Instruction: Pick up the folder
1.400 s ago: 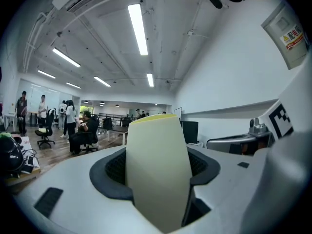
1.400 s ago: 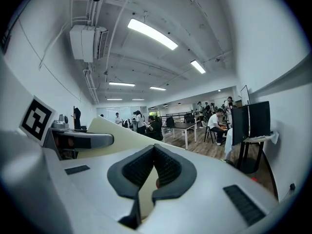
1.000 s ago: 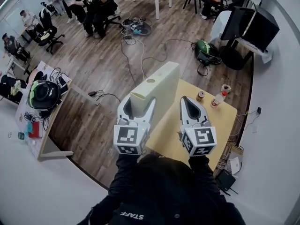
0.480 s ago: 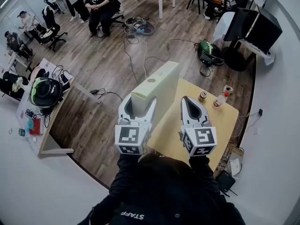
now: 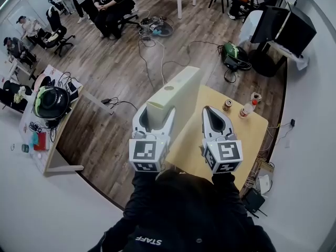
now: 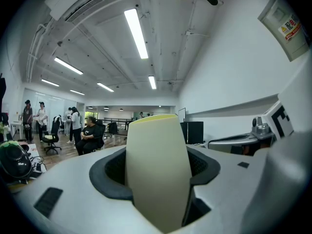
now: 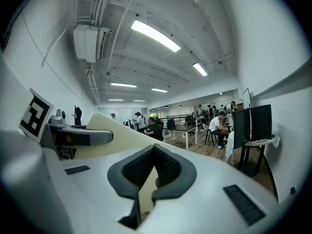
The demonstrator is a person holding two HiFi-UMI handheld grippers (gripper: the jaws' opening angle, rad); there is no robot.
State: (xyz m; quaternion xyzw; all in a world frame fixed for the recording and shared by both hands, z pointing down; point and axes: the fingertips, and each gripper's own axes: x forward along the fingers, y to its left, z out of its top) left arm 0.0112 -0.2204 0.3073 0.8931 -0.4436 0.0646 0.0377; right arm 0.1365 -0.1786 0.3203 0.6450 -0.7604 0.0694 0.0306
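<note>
Left gripper is clamped on the folder. In the left gripper view, the narrow pale yellow-green spine stands upright between the two dark pads and fills the gap, with both pads pressed against it. The folder is a thick box-type one. It sticks out forward from the jaws and hangs over the left edge of the table, partly above the floor. Can't tell from up here whether its far end touches the table or not.

Right gripper sits just beside it over the tabletop. Its jaw tips are closed together and there's nothing between them. In its own view, the folder's flat side shows as a pale slope off to the left.

The table is a plain light-yellow top. At its far corner there's a small can and a bottle with a red cap, well apart from both grippers. Nothing is sitting between the grippers and the folder.

The room is a big open office with a wood plank floor and loose cables trailing across it. A green bag lies on the floor past the table, with dark monitors on a stand to its right. Off to the left is a side desk with a helmet and clutter on it. A few people are standing and sitting at the far end of the room.
</note>
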